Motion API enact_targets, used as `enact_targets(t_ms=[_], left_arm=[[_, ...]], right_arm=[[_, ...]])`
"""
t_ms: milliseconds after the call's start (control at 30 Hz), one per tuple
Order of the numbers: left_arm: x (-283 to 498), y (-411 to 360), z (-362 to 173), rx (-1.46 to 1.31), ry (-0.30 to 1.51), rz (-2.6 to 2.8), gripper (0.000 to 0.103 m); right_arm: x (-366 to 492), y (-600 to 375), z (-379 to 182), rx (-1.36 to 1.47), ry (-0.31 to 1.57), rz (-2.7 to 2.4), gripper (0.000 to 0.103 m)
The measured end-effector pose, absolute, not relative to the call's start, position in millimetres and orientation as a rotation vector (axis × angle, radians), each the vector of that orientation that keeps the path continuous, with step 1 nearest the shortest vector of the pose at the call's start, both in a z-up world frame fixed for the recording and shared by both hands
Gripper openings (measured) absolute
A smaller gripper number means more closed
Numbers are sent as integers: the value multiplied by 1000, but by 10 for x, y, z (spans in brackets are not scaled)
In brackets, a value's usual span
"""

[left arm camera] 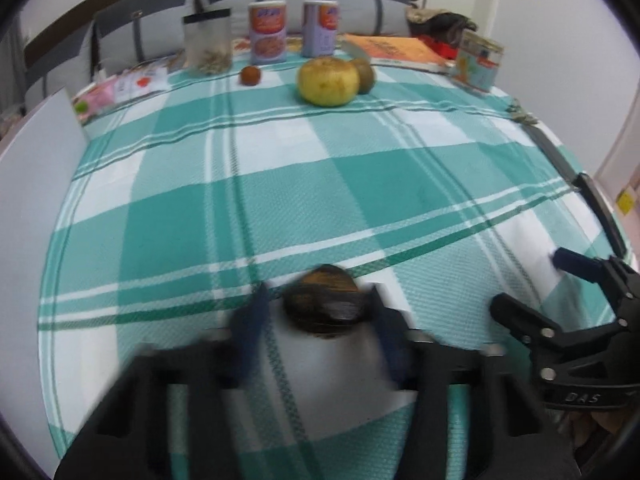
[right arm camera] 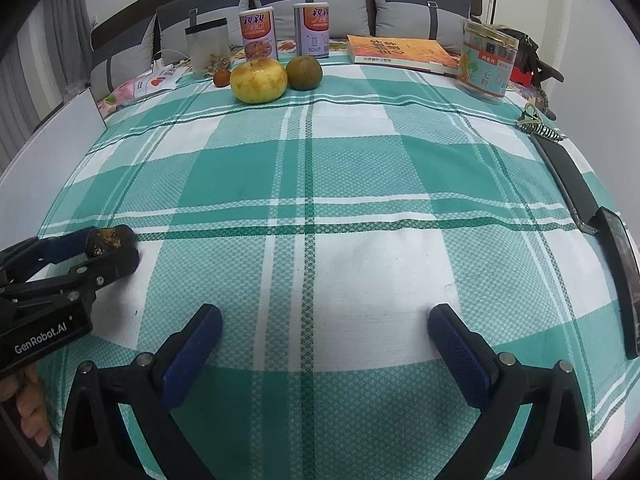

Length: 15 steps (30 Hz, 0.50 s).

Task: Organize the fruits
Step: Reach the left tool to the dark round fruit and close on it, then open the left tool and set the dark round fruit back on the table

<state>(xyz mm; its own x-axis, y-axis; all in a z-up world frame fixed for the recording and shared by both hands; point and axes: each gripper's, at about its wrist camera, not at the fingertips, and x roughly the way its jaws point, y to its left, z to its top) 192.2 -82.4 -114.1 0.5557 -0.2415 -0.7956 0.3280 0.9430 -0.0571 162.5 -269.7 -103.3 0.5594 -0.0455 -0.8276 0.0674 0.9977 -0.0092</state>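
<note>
A dark brown, blotchy fruit [left arm camera: 326,300] lies low on the green-checked cloth [left arm camera: 280,168], and my left gripper [left arm camera: 318,312] is shut on it, blue pads at either side. The right wrist view shows the same fruit [right arm camera: 110,238] pinched in the left gripper [right arm camera: 108,250] at the left edge. My right gripper [right arm camera: 324,340] stands open over bare cloth with nothing between its fingers; it also shows as the right gripper [left arm camera: 532,284] in the left wrist view. Far back sit a big yellow fruit [right arm camera: 259,81], a green-brown fruit [right arm camera: 304,73] and a small reddish fruit [right arm camera: 221,77].
Behind the fruits stand two cans [right arm camera: 258,34], a clear bag [right arm camera: 208,50], an orange book [right arm camera: 400,54] and a printed jar [right arm camera: 486,66]. A hair clip [right arm camera: 536,122] and a black flat device [right arm camera: 620,272] lie along the right edge. A white board [right arm camera: 52,140] leans at left.
</note>
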Motion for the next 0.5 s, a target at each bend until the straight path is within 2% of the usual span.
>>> enact_targets(t_ms=[267, 500], left_arm=[[1896, -364, -943, 26, 890, -260, 43], [1898, 65, -1047, -12, 925, -136, 45]], right_arm=[[1621, -2681, -1031, 28, 975, -57, 102], [1621, -2623, -1035, 17, 977, -41, 102]])
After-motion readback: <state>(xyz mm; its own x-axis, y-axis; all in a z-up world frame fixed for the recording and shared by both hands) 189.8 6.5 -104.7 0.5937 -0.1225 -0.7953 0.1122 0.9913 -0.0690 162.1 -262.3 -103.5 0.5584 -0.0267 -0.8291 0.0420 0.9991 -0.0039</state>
